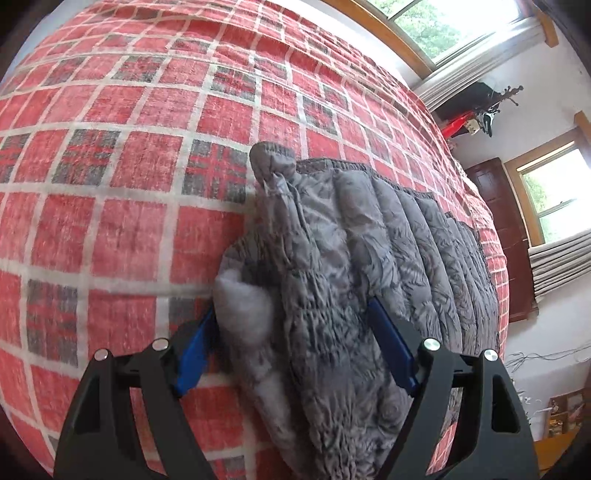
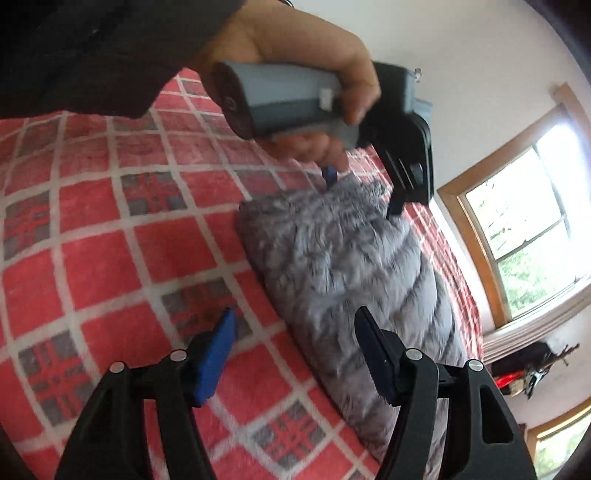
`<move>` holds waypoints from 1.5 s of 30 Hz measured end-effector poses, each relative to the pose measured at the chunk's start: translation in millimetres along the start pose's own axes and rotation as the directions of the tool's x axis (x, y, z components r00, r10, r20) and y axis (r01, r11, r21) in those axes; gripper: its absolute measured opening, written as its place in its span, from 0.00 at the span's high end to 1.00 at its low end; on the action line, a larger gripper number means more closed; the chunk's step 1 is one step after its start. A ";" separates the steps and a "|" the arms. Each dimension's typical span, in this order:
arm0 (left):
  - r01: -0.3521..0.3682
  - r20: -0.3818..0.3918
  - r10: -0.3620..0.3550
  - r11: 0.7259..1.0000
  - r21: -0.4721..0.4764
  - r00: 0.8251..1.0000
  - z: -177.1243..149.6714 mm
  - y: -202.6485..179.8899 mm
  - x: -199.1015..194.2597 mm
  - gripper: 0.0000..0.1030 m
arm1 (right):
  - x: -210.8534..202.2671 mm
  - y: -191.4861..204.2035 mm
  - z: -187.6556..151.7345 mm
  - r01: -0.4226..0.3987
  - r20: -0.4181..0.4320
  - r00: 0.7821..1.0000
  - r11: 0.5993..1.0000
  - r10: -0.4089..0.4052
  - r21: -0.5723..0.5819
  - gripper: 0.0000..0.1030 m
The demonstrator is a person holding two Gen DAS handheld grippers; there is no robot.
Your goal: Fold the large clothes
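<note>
A grey quilted puffer garment (image 1: 373, 258) lies folded on a red plaid bedspread (image 1: 129, 155). My left gripper (image 1: 295, 328) is open with its blue pads on either side of a bunched end of the garment, where white stuffing (image 1: 240, 306) shows. In the right wrist view the garment (image 2: 343, 266) lies ahead, and the left gripper (image 2: 360, 195), held by a hand (image 2: 295, 48), sits over its far end. My right gripper (image 2: 295, 332) is open and empty, above the bedspread (image 2: 92, 236) at the garment's near edge.
Windows (image 1: 439, 22) and white walls stand beyond the bed. A dark wooden door (image 1: 506, 225) and a shelf with small items (image 1: 476, 110) are on the right. Cables (image 1: 535, 358) lie on the floor past the bed's edge.
</note>
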State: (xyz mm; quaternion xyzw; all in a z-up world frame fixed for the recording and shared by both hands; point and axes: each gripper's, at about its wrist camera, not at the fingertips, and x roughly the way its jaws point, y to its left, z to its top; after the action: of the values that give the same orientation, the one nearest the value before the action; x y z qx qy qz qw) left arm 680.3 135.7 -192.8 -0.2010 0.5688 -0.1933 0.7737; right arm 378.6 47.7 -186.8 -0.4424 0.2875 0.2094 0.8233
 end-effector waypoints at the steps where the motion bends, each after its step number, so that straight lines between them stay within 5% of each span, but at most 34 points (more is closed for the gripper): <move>1: 0.002 0.001 -0.002 1.000 -0.001 1.000 2.4 0.4 1.1 0.24 | 3.0 1.0 1.4 -0.004 0.001 1.000 1.000 0.004 -0.002 0.36; 10: 0.049 0.026 -0.048 0.998 -0.027 0.999 0.9 11.3 -9.0 0.26 | 14.8 -10.8 -7.3 0.011 0.002 1.000 1.000 -0.011 0.005 0.36; 18: 0.112 -0.030 -0.111 0.994 0.013 0.993 -60.0 11.4 -24.3 0.26 | 12.2 -86.7 -113.7 0.127 -0.130 0.985 0.987 -0.113 0.103 0.35; 25: 0.083 -0.022 -0.082 0.996 0.040 0.996 -93.4 -0.1 -25.4 0.26 | -8.9 -141.7 -193.1 0.202 -0.209 0.965 0.959 -0.160 0.200 0.35; 31: 0.045 -0.014 -0.045 0.998 0.042 0.999 -93.0 -11.4 -20.4 0.27 | -23.5 -185.2 -218.9 0.225 -0.199 0.965 0.929 -0.170 0.295 0.35; 34: 0.060 -0.020 -0.060 0.998 0.036 0.998 -90.0 -15.3 -19.7 0.37 | -20.5 -209.6 -218.9 0.195 -0.181 0.974 0.902 -0.134 0.385 0.37; 36: 0.068 -0.021 -0.067 0.997 0.036 0.998 -87.0 -18.6 -18.1 0.43 | -7.4 -237.4 -224.8 0.144 -0.170 0.983 0.861 -0.068 0.487 0.49; 38: 0.070 -0.020 -0.069 0.997 0.034 0.997 -84.7 -22.1 -16.0 0.46 | 4.3 -259.7 -228.1 0.087 -0.156 0.988 0.810 0.006 0.579 0.74; 43: 0.076 -0.009 -0.076 0.997 0.034 0.997 -77.7 -25.8 -13.1 0.49 | 40.6 -314.0 -266.1 -0.048 -0.080 0.978 0.581 0.192 0.812 0.89; 45: 0.082 -0.001 -0.082 0.996 0.026 0.997 -74.1 -25.5 -13.1 0.49 | 47.8 -320.5 -274.8 -0.084 -0.054 0.969 0.521 0.243 0.850 0.93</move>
State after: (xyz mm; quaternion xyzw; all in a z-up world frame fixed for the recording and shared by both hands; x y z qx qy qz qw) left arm 603.8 114.3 -188.9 -0.2139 0.5576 -0.2323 0.7677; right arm 527.2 -348.2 -145.2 0.0211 0.4600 0.0844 0.8836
